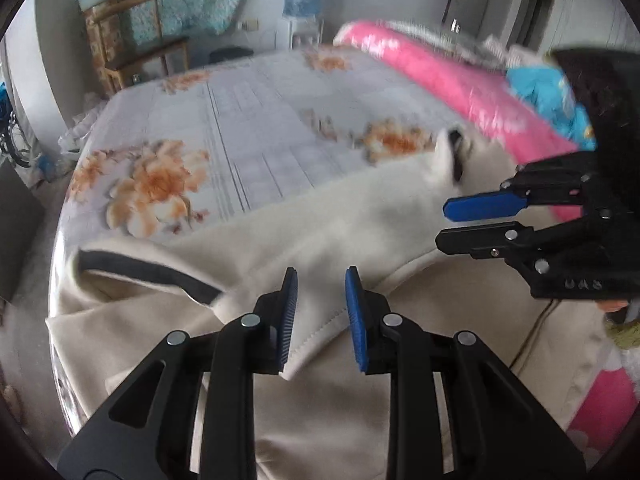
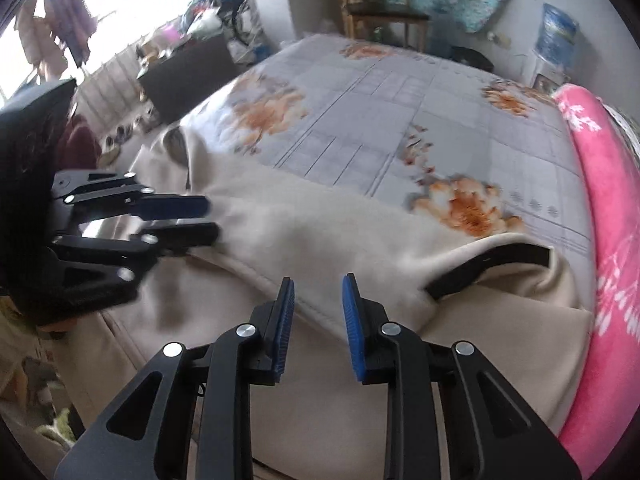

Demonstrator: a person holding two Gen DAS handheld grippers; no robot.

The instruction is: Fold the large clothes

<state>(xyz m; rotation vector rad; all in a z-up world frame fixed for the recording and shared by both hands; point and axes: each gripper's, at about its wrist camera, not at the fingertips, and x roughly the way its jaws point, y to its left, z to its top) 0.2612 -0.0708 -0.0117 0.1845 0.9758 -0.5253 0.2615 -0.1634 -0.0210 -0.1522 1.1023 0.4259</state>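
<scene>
One cream garment (image 1: 328, 216) with two dark-trimmed openings is lying on the floral bed (image 1: 256, 120), its long axis running from 8 to 2 o'clock. Two grippers are hovering over it: left gripper (image 1: 320, 316) and right gripper (image 2: 318, 320), both spread and empty.

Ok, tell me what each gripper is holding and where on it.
Nothing is held. The left gripper and right gripper are both open above the cream garment, pads clear of its folded edge.
</scene>
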